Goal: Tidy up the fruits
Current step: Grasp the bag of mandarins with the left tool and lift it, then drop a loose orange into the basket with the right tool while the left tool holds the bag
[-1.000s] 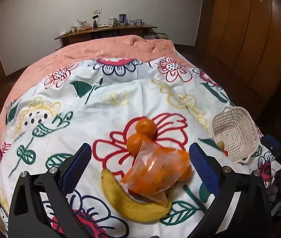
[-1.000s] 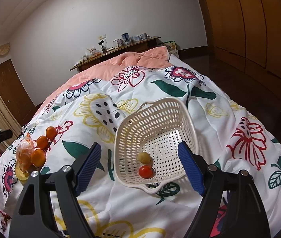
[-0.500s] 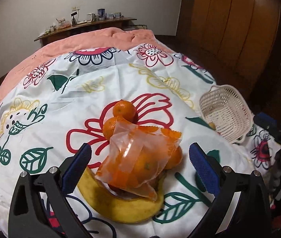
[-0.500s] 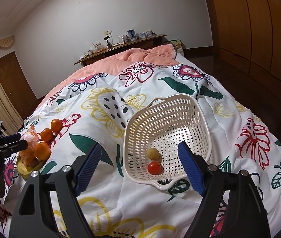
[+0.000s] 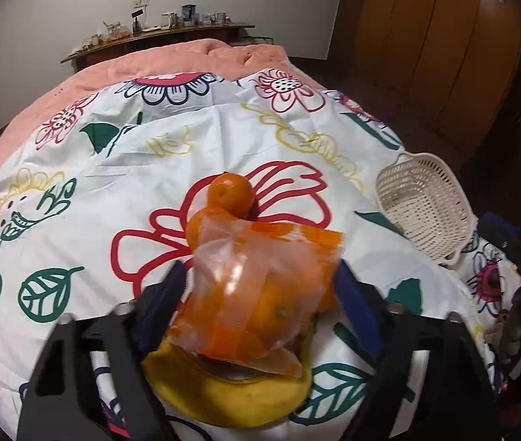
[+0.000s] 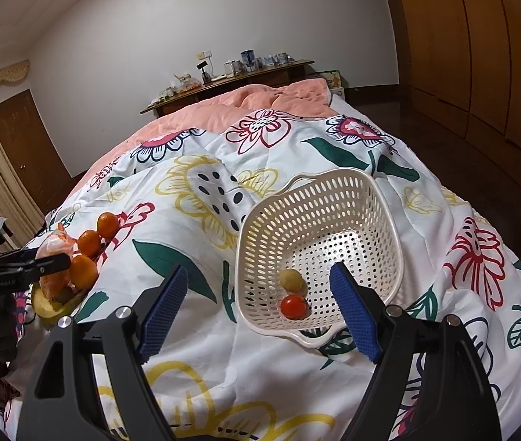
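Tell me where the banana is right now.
In the left wrist view the banana lies on the quilt at bottom centre, under the bag of oranges, which sits between the closing left tongs.

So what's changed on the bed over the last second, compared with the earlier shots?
The left gripper has come down onto the bag of oranges, its jaws closing from wide open with the bag between them. The right gripper stayed open at the white basket; the banana and loose oranges haven't moved.

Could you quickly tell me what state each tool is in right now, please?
Left tool: closing around the bag of oranges, pads apparently not yet pressing.
Right tool: open, holding nothing.
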The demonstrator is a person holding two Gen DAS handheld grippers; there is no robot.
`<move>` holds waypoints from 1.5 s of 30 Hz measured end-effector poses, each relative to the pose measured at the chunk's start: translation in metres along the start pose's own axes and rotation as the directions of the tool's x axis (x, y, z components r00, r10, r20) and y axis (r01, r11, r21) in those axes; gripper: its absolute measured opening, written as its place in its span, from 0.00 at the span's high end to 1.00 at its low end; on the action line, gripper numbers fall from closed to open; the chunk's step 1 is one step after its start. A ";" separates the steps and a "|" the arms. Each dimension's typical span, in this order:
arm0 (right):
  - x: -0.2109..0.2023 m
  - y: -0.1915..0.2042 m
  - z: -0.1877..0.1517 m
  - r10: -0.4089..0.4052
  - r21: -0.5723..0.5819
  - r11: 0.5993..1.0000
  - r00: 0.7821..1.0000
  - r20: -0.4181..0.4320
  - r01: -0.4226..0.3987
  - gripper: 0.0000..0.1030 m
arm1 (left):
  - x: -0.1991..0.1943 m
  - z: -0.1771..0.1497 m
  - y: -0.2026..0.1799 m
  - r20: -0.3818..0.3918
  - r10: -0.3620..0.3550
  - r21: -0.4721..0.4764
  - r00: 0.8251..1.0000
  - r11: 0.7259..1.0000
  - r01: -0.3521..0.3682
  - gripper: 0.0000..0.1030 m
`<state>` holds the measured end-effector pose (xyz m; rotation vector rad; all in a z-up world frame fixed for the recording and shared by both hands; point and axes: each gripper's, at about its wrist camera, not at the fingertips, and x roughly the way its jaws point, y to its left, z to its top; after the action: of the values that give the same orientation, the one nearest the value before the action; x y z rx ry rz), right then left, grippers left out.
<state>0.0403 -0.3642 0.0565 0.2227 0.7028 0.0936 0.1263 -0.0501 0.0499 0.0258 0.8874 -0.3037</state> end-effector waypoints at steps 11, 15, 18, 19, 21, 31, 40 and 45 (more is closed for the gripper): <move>0.002 0.023 -0.005 0.033 -0.058 0.998 0.999 -0.024 -0.034 0.23 | -0.025 0.001 0.005 0.060 -0.016 -0.027 0.998 0.999 0.017 0.33; 0.002 0.041 -0.002 0.067 -0.096 0.993 0.997 -0.032 -0.070 0.23 | -0.045 0.005 0.008 0.109 -0.013 -0.039 0.994 0.999 0.017 0.34; 0.003 0.058 0.001 0.112 -0.130 0.985 0.993 -0.049 -0.117 0.23 | -0.059 0.007 0.009 0.143 -0.015 -0.046 0.990 0.999 0.022 0.34; 0.004 0.065 0.002 0.134 -0.141 0.980 0.989 -0.063 -0.142 0.23 | -0.065 0.008 0.010 0.157 -0.016 -0.048 0.987 0.999 0.024 0.34; 0.008 0.075 0.004 0.164 -0.153 0.972 0.982 -0.094 -0.177 0.23 | -0.073 0.008 0.011 0.175 -0.017 -0.051 0.984 0.998 0.026 0.34; 0.037 0.135 0.012 0.311 -0.179 0.914 0.912 -0.268 -0.364 0.23 | -0.111 0.003 0.020 0.256 -0.009 -0.083 0.967 0.996 0.032 0.34; 0.077 0.176 0.017 0.328 -0.141 0.900 0.853 -0.407 -0.413 0.34 | -0.127 -0.008 0.032 0.282 -0.016 -0.111 0.959 0.993 0.049 0.34; 0.095 0.188 0.015 0.300 -0.126 0.910 0.838 -0.455 -0.394 0.45 | -0.131 -0.011 0.039 0.287 -0.015 -0.129 0.958 0.990 0.054 0.34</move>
<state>0.1204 -0.1691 0.0518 0.1190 1.0788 0.5842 0.0511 0.0216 0.1390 -0.1568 0.6201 -0.2710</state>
